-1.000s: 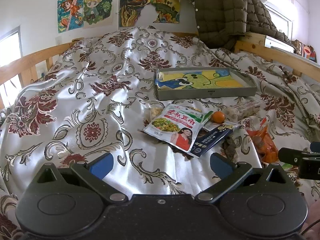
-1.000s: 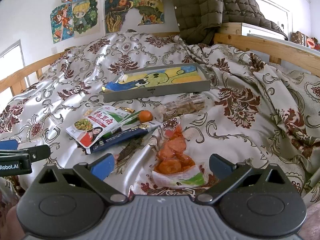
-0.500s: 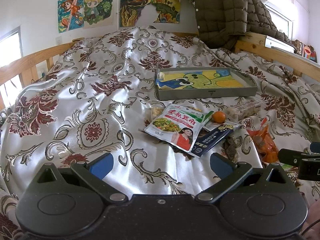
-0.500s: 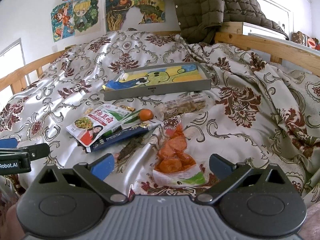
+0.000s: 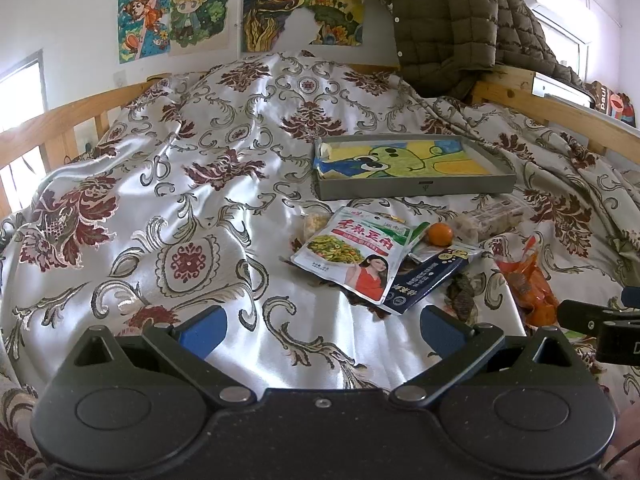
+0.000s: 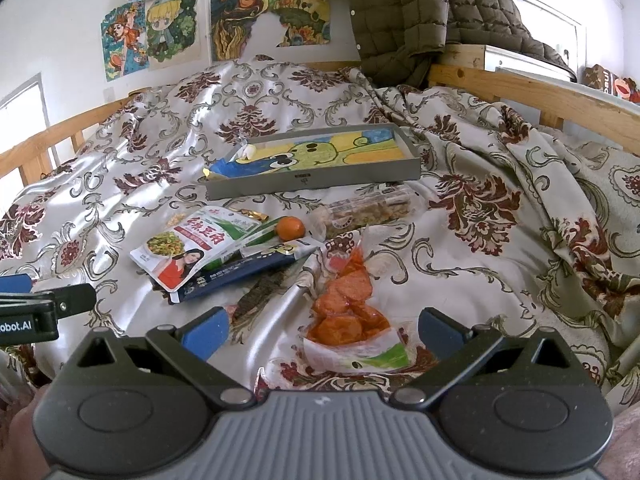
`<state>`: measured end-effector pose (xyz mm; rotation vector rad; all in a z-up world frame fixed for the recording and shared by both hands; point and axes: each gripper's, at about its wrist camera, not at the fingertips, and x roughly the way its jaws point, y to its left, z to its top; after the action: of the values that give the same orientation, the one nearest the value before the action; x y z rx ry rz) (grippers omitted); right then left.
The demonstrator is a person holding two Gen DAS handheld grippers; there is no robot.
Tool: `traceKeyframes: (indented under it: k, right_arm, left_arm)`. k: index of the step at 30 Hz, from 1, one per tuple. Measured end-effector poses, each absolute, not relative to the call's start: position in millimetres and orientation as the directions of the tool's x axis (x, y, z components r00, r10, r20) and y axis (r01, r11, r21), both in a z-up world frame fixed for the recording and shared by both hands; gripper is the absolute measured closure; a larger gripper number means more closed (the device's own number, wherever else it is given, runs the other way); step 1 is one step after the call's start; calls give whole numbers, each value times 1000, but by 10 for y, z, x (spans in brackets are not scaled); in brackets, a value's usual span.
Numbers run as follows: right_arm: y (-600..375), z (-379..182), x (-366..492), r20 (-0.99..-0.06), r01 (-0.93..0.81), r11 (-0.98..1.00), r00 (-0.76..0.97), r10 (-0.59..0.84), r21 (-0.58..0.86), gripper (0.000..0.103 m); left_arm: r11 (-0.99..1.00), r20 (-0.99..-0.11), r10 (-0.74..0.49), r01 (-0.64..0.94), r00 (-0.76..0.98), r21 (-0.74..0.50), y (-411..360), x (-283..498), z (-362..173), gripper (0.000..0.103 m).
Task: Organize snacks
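A pile of snacks lies on the bedspread in front of a grey tray (image 5: 416,190) (image 6: 312,182) lined with a green cartoon drawing. On top is a white-and-green pouch (image 5: 354,254) (image 6: 192,242), over a dark blue packet (image 5: 430,278) (image 6: 240,270). Beside them sit a small orange (image 5: 440,234) (image 6: 290,227), a clear pack of nut bars (image 5: 488,220) (image 6: 366,212) and a clear bag of orange-red slices (image 5: 528,284) (image 6: 348,312). My left gripper (image 5: 324,330) is open, short of the pouch. My right gripper (image 6: 324,330) is open, with the orange-red bag between its fingers, untouched.
Wooden bed rails (image 5: 56,120) (image 6: 532,92) run along both sides. A quilted olive jacket (image 5: 460,20) hangs at the head of the bed, under wall drawings (image 5: 176,16). The bedspread (image 5: 160,200) is broad and bare on the left, rumpled on the right (image 6: 520,208).
Both grippers have crept slightly forward over the bed; nothing has been touched or moved.
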<state>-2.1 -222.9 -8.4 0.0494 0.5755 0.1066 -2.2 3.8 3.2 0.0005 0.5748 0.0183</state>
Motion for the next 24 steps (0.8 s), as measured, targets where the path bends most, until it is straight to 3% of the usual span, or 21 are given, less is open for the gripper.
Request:
traceKeyframes:
  k: [24]
  right_arm:
    - [-2215, -90, -18, -543, -86, 994, 832, 112, 73, 0]
  left_arm:
    - [1000, -547, 15, -13, 837, 7, 67, -22, 6, 1]
